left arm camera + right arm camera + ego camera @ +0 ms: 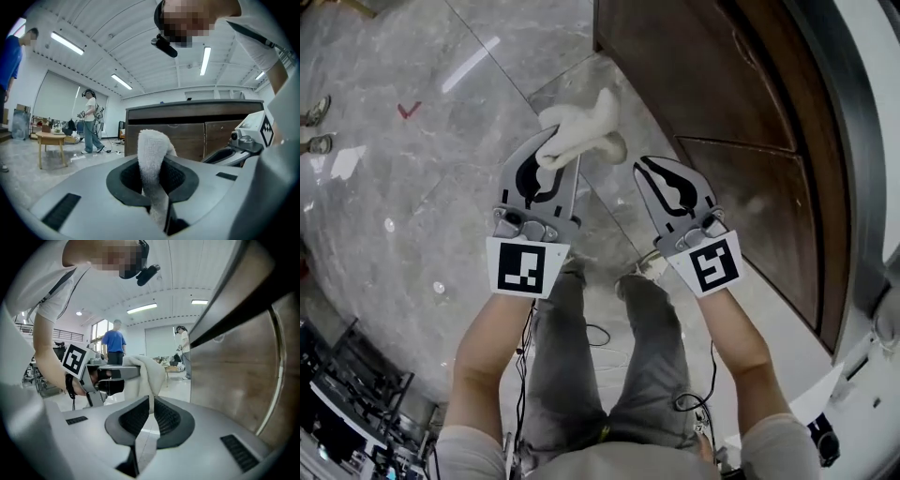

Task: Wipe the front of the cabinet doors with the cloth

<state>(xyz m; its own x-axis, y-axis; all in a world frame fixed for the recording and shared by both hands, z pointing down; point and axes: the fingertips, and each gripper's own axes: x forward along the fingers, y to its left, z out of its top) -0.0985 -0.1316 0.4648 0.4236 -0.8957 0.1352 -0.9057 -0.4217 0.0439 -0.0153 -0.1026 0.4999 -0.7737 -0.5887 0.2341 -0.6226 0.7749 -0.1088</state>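
Cloth feel: white terry cloth (581, 131). Judged light, soft and limp. It should fold and drape freely and grip the pads rather than slide. Nothing about it looks fragile.
Hold point: best taken by a bunched fold, leaving a loose wad free beyond the tips to press flat on the wood. It sits that way now.
Left claw (555, 161): pinching the cloth. A rolled strip runs up between the pads and the bulk bulges out past the tips.
Right claw (649, 167): pressed together on nothing. The cloth shows beyond its tips, not between them.
Cloth vs cabinet doors (712, 84): held in the air in front of the dark wood fronts, near them but apart, with grey floor (441, 169) showing between.
Left claw vs cabinet doors: on the far side of the right claw from the doors, tips angled towards them.
Right claw vs cabinet doors: just beside a door panel. Contact cannot be told.
Step judged: wiping not yet begun, since the wad has no contact with the wood.
Risk judged: a thin pinch may let the limp cloth drag loose under rubbing.
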